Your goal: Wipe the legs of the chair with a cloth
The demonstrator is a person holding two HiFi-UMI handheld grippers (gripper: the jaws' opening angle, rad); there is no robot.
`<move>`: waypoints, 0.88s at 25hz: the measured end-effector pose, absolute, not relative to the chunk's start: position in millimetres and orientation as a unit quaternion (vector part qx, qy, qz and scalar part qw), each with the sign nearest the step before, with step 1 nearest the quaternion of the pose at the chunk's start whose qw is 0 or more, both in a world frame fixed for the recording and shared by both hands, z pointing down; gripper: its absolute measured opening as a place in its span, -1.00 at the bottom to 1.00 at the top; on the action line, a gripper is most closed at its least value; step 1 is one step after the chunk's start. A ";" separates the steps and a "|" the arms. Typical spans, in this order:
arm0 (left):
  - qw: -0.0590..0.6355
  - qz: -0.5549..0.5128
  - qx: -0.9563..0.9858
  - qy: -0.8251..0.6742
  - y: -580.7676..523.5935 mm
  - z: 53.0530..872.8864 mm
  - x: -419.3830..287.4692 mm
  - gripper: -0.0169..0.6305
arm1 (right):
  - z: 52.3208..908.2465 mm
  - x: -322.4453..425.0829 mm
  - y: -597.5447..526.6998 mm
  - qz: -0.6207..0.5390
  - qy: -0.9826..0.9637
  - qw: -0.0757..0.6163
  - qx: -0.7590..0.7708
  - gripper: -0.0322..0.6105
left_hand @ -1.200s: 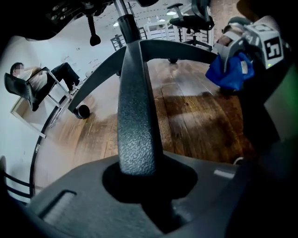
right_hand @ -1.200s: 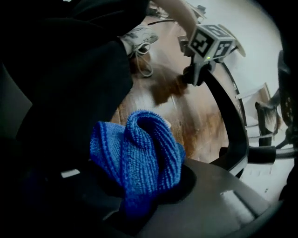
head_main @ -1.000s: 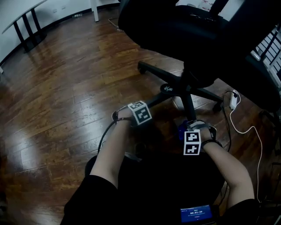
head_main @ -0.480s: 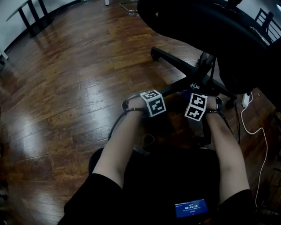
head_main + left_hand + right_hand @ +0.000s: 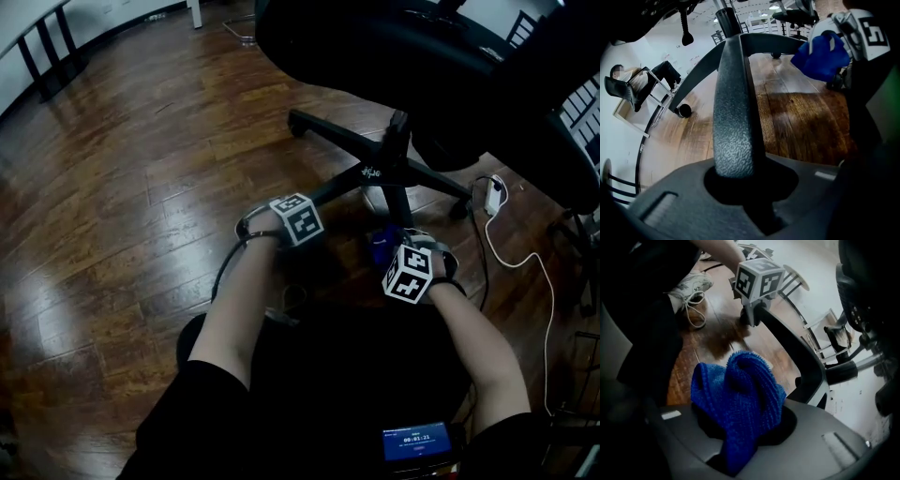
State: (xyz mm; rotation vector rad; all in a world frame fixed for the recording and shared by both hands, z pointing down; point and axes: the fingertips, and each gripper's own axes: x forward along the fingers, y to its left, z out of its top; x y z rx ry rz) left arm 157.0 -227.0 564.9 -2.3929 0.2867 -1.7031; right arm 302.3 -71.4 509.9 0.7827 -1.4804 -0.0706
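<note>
A black office chair's star base (image 5: pixel 386 173) stands on the wood floor. My left gripper (image 5: pixel 319 204) is shut on one chair leg (image 5: pixel 733 108), which runs straight up between its jaws toward the column (image 5: pixel 726 18). My right gripper (image 5: pixel 392 248) is shut on a bunched blue cloth (image 5: pixel 738 397), also seen as the cloth (image 5: pixel 380 246) in the head view. The cloth (image 5: pixel 820 56) hangs to the right of the held leg, apart from it. In the right gripper view the left gripper's marker cube (image 5: pixel 759 280) sits on that leg (image 5: pixel 797 357).
A white plug block (image 5: pixel 494 197) with a white cable (image 5: pixel 525 272) lies on the floor to the right. A second dark chair (image 5: pixel 562 131) crowds the right edge. My shoe (image 5: pixel 693 289) is near the base. Table legs (image 5: pixel 47 47) stand far left.
The right gripper carried the cloth up toward the chair's hub, then drew back toward me and rolled. The left gripper kept its hold on the leg.
</note>
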 end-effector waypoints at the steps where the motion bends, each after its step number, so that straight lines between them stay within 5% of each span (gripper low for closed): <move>1: 0.094 -0.574 -0.807 0.098 -227.4 564.9 156.6 -0.79 | 509.5 300.6 -65.8 -0.012 -0.667 0.657 0.351 -0.60; 4: 0.091 -0.576 -0.806 0.101 -225.8 565.0 157.3 -0.79 | 504.2 301.4 -64.3 0.016 -0.681 0.624 0.382 -0.61; 10: 0.090 -0.577 -0.805 0.103 -227.2 563.8 157.9 -0.79 | 501.9 315.3 -112.3 -0.054 -0.625 0.678 0.383 -0.64; 22: 0.088 -0.572 -0.809 0.104 -226.2 562.2 160.5 -0.80 | 470.9 332.7 -214.7 -0.108 -0.582 0.679 0.434 -0.64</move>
